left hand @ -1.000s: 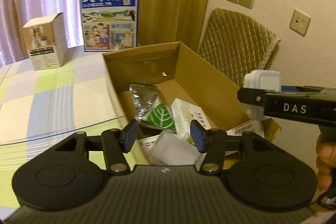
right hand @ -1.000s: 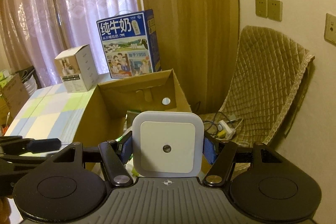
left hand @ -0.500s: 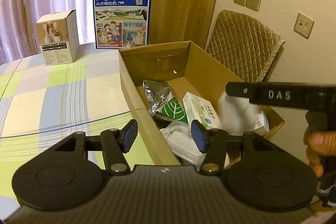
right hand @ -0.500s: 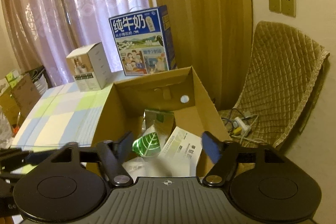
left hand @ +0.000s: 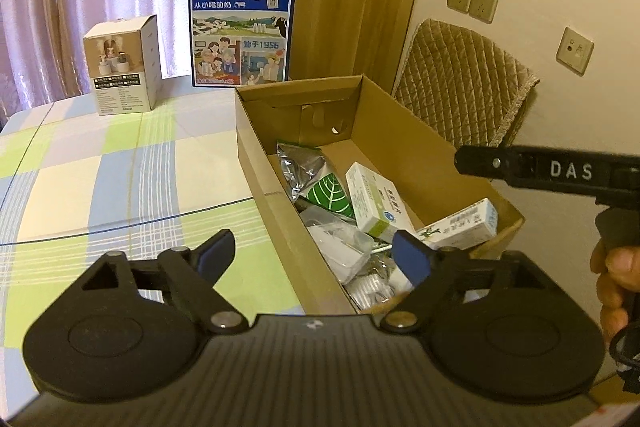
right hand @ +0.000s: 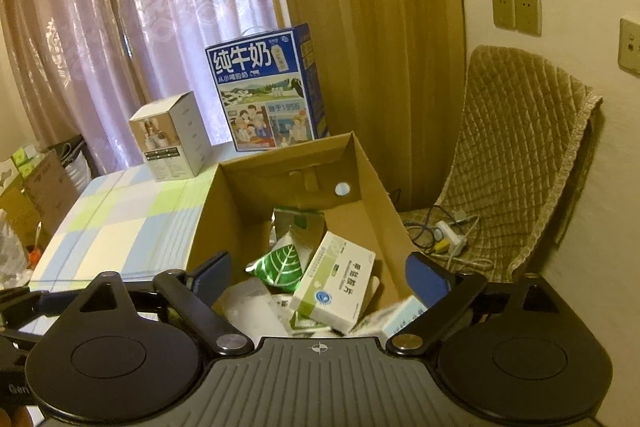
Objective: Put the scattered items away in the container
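An open cardboard box [left hand: 404, 151] [right hand: 214, 223] stands at the table's right edge. Inside lie a silver-and-green foil pouch [left hand: 316, 183] [right hand: 280, 265], a white-and-green medicine box [left hand: 376, 205] [right hand: 336, 285], a second small carton [left hand: 464, 225] and clear plastic packets [left hand: 340, 247]. My left gripper [left hand: 314, 253] hovers over the box's near left wall, its jaws opening with nothing held between them. My right gripper [right hand: 318, 273] hangs above the box's near end, its jaws also opening and empty. One of its fingers [left hand: 520, 167] reaches in from the right.
A blue milk carton [left hand: 242, 27] [right hand: 266, 87] and a small white box [left hand: 122, 67] stand at the table's far edge on the checked tablecloth [left hand: 100, 167]. A padded chair [left hand: 464, 83] with a power strip [right hand: 448, 233] is right of the box. A hand [left hand: 612, 279] holds the right gripper.
The right gripper let go of a white square device over the box and its jaws spread wide. The left jaws widened too. Both grippers drew back and up from the box.
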Tool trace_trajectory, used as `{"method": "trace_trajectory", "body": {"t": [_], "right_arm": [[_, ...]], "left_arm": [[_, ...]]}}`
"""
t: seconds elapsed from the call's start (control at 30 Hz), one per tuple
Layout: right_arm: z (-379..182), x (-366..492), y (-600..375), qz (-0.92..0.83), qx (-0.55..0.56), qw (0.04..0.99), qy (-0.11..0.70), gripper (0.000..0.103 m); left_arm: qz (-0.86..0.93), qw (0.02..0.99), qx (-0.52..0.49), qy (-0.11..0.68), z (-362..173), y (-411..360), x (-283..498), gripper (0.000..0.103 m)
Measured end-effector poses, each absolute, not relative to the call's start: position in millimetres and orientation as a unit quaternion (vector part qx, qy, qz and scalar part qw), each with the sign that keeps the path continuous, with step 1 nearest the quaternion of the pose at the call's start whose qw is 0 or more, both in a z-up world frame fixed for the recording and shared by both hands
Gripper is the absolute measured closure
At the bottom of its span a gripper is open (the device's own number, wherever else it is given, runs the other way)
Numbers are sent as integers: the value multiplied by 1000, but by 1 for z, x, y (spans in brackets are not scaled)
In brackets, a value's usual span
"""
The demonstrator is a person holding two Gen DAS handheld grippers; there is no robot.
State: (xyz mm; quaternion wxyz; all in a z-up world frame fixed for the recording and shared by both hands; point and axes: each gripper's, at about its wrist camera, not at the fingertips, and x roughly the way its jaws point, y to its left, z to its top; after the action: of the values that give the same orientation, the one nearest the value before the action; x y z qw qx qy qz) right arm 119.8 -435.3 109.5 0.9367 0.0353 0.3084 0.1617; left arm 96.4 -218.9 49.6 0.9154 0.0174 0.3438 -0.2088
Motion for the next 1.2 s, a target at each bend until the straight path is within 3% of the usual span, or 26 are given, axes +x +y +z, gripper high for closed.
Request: {"method": "trace_trajectory", "body": {"t": [0.2,1.2], "right_arm": [[122,94,-443,172,18,932,318,2],[161,-21,-483,182,-18,922,341,2]], "left_arm": [[-196,918,13,344,64,-216,70,1],[-175,924,-17,340,114,-223,-29,1]]}}
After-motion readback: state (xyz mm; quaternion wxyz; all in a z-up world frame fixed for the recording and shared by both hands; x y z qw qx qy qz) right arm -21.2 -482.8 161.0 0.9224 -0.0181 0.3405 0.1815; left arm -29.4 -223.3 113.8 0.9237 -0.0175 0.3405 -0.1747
